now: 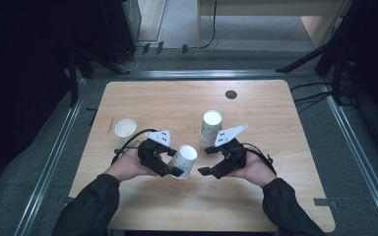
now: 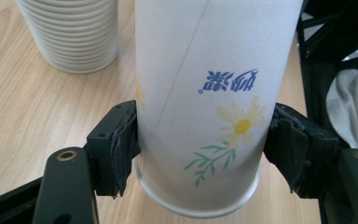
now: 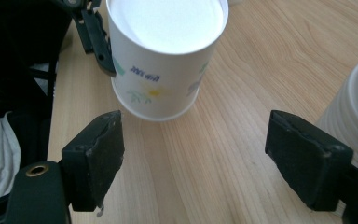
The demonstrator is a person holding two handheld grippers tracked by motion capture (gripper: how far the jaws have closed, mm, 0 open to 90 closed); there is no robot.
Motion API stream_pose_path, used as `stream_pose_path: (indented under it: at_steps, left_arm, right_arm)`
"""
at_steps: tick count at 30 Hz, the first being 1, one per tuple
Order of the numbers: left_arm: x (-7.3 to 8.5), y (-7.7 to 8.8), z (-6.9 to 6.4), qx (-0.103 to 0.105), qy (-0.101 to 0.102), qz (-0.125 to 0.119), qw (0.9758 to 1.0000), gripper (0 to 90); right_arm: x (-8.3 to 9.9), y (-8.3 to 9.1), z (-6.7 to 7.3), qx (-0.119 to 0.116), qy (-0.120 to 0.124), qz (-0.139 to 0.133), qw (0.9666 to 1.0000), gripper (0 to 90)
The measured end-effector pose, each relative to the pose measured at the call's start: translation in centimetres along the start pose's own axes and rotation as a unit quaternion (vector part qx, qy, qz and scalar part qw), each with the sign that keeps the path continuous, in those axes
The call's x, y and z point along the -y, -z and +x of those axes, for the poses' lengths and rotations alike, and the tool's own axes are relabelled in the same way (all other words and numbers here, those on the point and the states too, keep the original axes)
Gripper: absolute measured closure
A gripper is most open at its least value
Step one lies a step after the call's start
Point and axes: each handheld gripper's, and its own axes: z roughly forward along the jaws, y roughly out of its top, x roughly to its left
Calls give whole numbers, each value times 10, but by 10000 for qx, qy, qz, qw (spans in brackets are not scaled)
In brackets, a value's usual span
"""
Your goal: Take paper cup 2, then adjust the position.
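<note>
While the left gripper point(image 1: 170, 164) clamps one upside-down cup point(image 1: 184, 160) just left of the stack point(image 1: 210, 129), the right gripper point(image 1: 207, 160) gapes empty beside it, so that cup seems freed, with placing it near the lone cup point(image 1: 125, 128) left.

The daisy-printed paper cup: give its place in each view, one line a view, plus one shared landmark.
High view: the daisy-printed paper cup sits low centre, tilted, clamped by the left hand-held gripper.
Left gripper view: fills the centre, pads pressing both sides.
Right gripper view: top centre-left, mouth toward the camera.
Shared landmark: the stack of cups.
</note>
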Motion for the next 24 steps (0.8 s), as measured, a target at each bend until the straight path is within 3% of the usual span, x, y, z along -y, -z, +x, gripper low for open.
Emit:
stream_pose_path:
  at_steps: [5, 12, 15, 21, 24]
  left_arm:
    - [-4, 3, 1, -5, -40, 170, 9998, 291]
    - [-14, 5, 0, -23, -322, 604, 9977, 291]
    - [-25, 4, 4, -72, -422, 901, 9950, 291]
    - [-45, 6, 3, -211, -596, 1153, 9913, 290]
    - [-51, 5, 1, -315, -734, 1314, 9881, 291]
  right_arm:
    - [3, 4, 1, 61, 20, 38, 10000, 209]
    - [8, 13, 5, 156, 79, 46, 9998, 217]
    - [9, 16, 5, 228, 103, 52, 9997, 216]
    - [9, 18, 3, 246, 94, -3, 9997, 219]
    - [9, 16, 3, 266, 125, -3, 9996, 219]
